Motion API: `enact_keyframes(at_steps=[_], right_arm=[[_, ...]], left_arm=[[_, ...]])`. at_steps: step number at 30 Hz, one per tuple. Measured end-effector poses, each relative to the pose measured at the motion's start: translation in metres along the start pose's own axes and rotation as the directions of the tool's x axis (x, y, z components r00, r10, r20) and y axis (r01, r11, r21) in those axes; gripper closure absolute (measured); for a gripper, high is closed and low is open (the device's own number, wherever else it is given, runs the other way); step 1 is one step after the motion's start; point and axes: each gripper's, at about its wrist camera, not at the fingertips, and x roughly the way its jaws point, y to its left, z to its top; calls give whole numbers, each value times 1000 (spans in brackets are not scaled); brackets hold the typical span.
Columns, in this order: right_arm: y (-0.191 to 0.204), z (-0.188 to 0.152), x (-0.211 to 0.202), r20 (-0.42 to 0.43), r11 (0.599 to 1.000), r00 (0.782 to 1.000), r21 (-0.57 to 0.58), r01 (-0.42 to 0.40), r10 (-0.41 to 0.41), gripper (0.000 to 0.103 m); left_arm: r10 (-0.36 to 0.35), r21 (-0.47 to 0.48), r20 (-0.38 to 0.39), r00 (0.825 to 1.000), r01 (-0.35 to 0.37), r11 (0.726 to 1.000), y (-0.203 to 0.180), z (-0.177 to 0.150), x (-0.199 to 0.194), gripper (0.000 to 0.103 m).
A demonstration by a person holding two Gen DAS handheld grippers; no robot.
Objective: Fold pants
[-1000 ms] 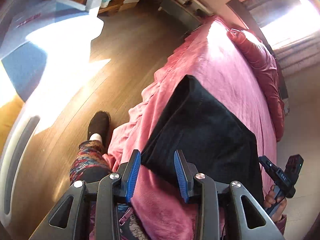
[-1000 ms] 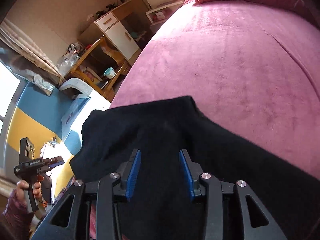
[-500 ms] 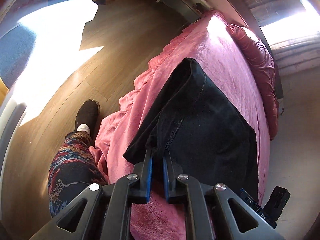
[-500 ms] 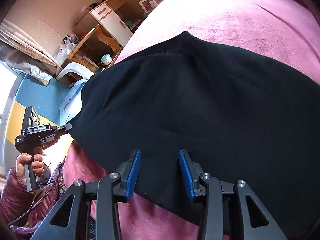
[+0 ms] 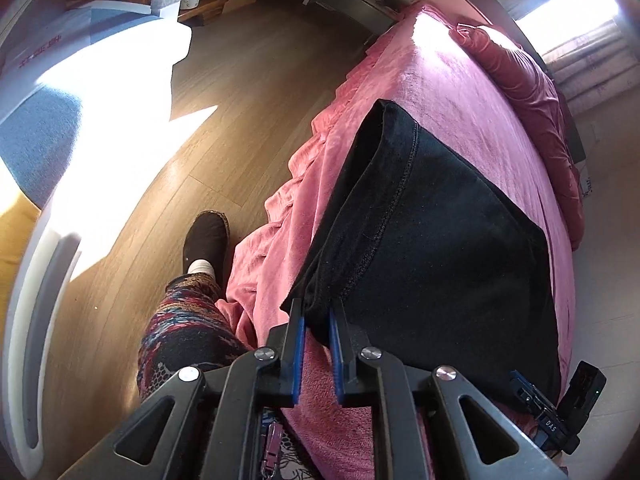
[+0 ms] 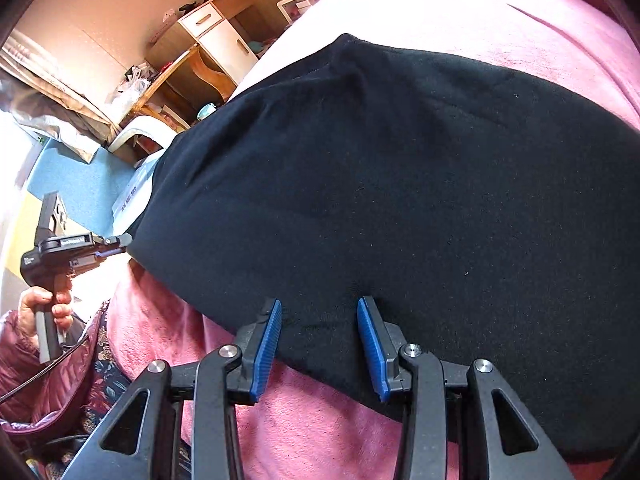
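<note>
Black pants (image 5: 440, 240) lie folded into a broad slab on the pink bed cover (image 5: 460, 92). Their near left corner sits between the blue pads of my left gripper (image 5: 316, 324), whose jaws are opening; the pads stand slightly apart around the cloth. In the right wrist view the pants (image 6: 400, 180) fill the middle of the picture. My right gripper (image 6: 318, 312) hovers open over their near edge, dark fabric showing between its fingers. The left gripper (image 6: 122, 239) shows there at the pants' left corner, held by a hand.
The bed cover (image 6: 520, 32) hangs in folds over the bed's left side above a wooden floor (image 5: 224, 92). A person's patterned trouser leg and dark slipper (image 5: 206, 236) stand beside the bed. Red pillows (image 5: 520, 68) line the far end. A wooden desk (image 6: 208, 40) stands beyond.
The left gripper closed on the pants' corner, and its jaws have now parted a little. The right gripper came down and toward the pants' near edge, staying open.
</note>
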Motion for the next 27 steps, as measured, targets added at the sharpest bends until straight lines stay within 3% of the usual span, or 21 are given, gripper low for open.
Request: enact_keyframes(at_steps=[3, 6, 11, 13, 19, 22, 27], right_arm=[[0, -2, 1, 10, 1000, 1000, 12, -11, 11, 62], [-5, -5, -2, 15, 999, 1000, 23, -24, 24, 62], [-8, -7, -5, 24, 999, 999, 33, -26, 25, 62], [-8, -8, -7, 24, 999, 999, 27, -25, 25, 58], [3, -9, -6, 25, 999, 999, -11, -41, 41, 35], [8, -9, -5, 21, 999, 999, -33, -35, 36, 29], [0, -10, -8, 20, 997, 997, 1, -80, 80, 28]], left_arm=[[178, 81, 87, 980, -185, 979, -18, 0, -17, 72], [218, 139, 193, 957, -247, 959, -41, -5, -35, 72], [193, 255, 327, 925, -283, 925, -91, -19, -56, 72], [165, 295, 353, 921, -277, 915, -107, -26, -61, 72], [109, 400, 370, 922, -265, 878, -152, -43, -57, 72], [91, 420, 356, 930, -247, 873, -169, -49, -52, 72], [70, 445, 345, 936, -229, 866, -194, -55, -41, 72]])
